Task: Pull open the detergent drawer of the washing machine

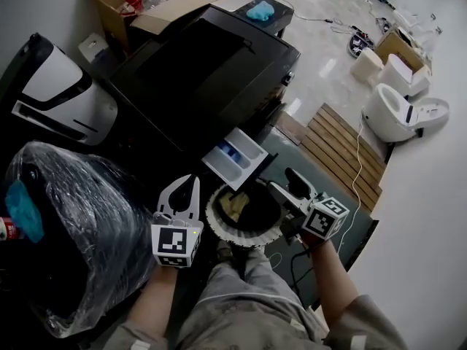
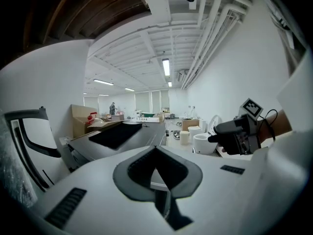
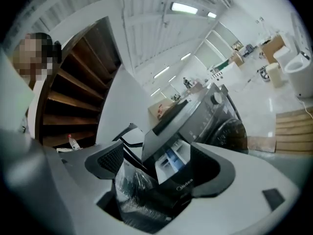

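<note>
Trouser legs (image 1: 248, 305): closest to me in the head view, behind and below both grippers.
Left gripper (image 1: 191, 183): I read the jaws as closed tip to tip with nothing between them. It hangs just left of the drawer without touching it.
Left gripper pads (image 2: 131, 174): dark, and they run together to a point in that gripper's own view.
Right gripper (image 1: 286, 181): jaws spread wide and empty. It sits just right of the drawer's front end, apart from it.
Detergent drawer (image 1: 235, 157): pulled out from the machine's front, ahead of the two grippers and between them. It is pale grey with a blue insert showing. In the right gripper view the drawer (image 3: 172, 161) sits framed between the spread jaws, beyond their tips.
Washing machine (image 1: 197, 71): dark body, ahead of both grippers.
Round door (image 1: 216, 228): between the two grippers and under the drawer, with a ribbed pale rim. Something yellowish shows in its middle.
Plastic-wrapped bundle (image 1: 73, 224): left of the left gripper.
Cardboard box (image 1: 139, 9): open, well beyond the machine.
Wooden slats (image 1: 343, 148): on the floor, ahead and to the right of the right gripper.
</note>
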A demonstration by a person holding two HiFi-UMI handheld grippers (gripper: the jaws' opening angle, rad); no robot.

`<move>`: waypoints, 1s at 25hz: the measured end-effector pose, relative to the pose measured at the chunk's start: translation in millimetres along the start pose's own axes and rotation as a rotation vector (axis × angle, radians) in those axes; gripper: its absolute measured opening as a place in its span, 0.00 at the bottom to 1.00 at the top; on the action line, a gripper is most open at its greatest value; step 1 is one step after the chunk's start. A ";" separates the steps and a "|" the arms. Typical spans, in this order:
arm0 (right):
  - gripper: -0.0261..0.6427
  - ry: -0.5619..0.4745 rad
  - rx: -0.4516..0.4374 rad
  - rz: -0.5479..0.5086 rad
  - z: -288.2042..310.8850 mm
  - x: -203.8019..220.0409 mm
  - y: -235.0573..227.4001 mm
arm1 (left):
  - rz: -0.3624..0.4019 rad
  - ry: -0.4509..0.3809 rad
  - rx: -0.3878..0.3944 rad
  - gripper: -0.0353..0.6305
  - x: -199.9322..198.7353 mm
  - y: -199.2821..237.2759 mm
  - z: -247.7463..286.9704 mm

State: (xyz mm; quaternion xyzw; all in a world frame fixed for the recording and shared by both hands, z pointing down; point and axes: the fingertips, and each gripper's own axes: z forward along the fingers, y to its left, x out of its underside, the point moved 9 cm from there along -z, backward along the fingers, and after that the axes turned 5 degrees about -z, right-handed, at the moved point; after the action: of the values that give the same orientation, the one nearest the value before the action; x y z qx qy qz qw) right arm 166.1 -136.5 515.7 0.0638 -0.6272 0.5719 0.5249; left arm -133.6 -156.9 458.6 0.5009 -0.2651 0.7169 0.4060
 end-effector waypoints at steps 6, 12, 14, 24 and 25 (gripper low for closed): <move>0.68 -0.096 -0.024 -0.189 -21.5 -59.7 45.4 | 0.015 -0.042 0.002 0.08 -29.9 -8.6 -16.2; 0.57 -0.191 -0.001 -0.417 -44.0 -108.5 98.5 | 0.038 -0.088 -0.011 0.08 -62.4 -15.1 -35.5; 0.44 -0.223 0.019 -0.510 -52.0 -121.0 115.0 | 0.055 -0.113 -0.018 0.08 -74.1 -16.5 -43.8; 0.25 -0.317 0.014 -0.709 -89.0 -156.2 177.0 | 0.105 -0.210 -0.026 0.08 -137.6 -32.4 -89.0; 0.22 -0.320 0.019 -0.722 -92.8 -157.8 181.8 | 0.093 -0.229 -0.024 0.08 -143.5 -35.2 -92.9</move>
State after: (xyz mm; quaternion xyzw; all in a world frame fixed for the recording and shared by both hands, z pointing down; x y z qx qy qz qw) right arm 166.3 -84.4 263.0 0.3734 -0.6329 0.3394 0.5872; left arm -126.3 -110.5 290.5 0.5618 -0.3411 0.6700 0.3453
